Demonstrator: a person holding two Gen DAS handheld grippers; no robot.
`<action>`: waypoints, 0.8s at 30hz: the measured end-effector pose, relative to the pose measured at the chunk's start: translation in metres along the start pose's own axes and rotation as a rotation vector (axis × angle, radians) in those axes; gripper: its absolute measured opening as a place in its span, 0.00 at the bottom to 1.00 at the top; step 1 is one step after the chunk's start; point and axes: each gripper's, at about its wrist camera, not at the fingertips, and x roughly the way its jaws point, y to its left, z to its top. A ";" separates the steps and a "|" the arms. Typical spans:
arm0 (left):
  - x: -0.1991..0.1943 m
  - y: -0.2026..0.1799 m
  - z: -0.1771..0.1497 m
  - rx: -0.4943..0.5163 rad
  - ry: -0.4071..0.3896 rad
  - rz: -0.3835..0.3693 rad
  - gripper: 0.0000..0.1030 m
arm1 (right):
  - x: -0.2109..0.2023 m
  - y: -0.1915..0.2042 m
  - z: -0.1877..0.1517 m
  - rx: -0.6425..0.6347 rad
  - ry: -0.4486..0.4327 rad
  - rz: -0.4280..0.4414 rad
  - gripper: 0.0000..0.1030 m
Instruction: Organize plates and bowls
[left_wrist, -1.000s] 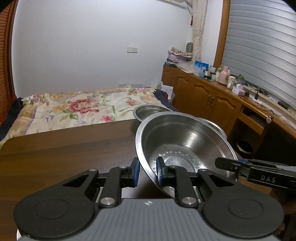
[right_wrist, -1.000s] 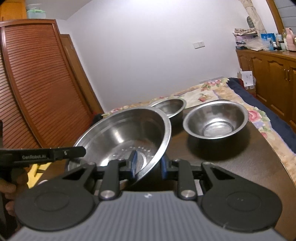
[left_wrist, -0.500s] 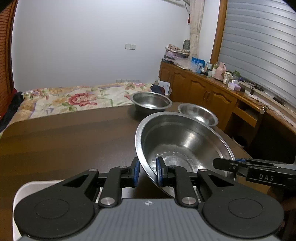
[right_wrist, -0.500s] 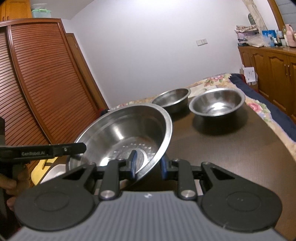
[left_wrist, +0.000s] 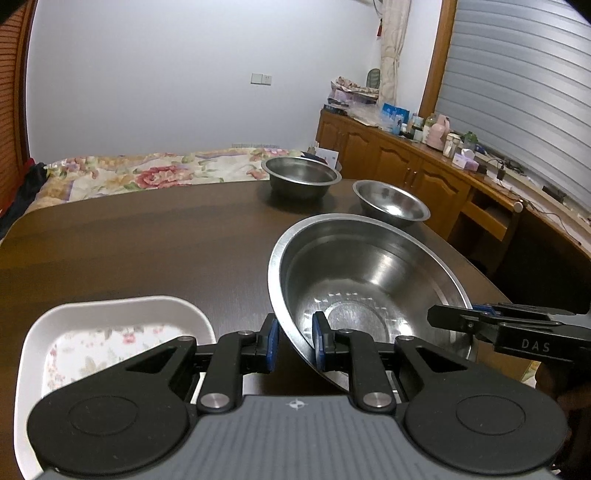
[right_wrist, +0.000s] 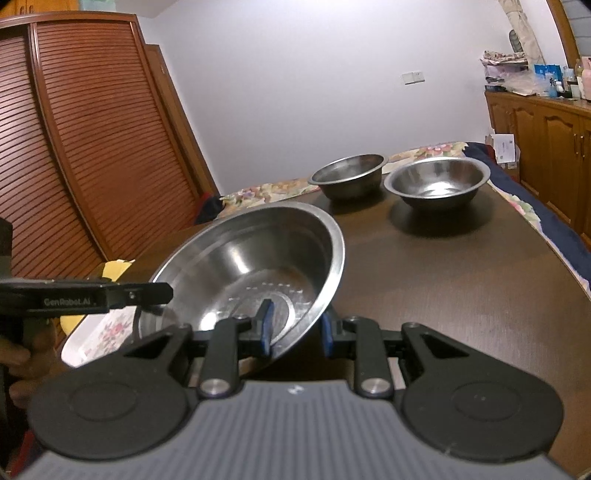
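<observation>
- Carrying the large steel basin (left_wrist: 369, 288) between both tools: my left gripper (left_wrist: 294, 341) pinches its near-left rim, one blue pad outside the wall and one inside, and my right gripper (right_wrist: 294, 326) pinches the opposite rim the same way.
- It hangs tilted above the dark table (left_wrist: 147, 251), just right of the white floral tray (left_wrist: 110, 314).
- Two smaller steel bowls (right_wrist: 437, 181) sit well apart from it at the far end of the table, close together; whether they touch I cannot tell.
- To do this well, I judge both hands should travel together and level the rim, since uneven pulling could twist the thin edge out of a pad.
- Setting it down flat before spreading either pair of fingers looks safest; polished steel slides easily.
</observation>
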 end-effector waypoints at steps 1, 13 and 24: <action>-0.001 0.000 -0.001 -0.002 0.000 -0.001 0.21 | -0.001 0.000 -0.001 0.000 0.003 0.000 0.27; -0.009 -0.001 -0.008 -0.001 0.002 -0.005 0.22 | -0.005 0.003 -0.008 0.012 0.028 0.025 0.27; -0.007 0.003 -0.009 -0.015 0.006 -0.013 0.23 | -0.006 -0.001 -0.010 0.031 0.030 0.044 0.27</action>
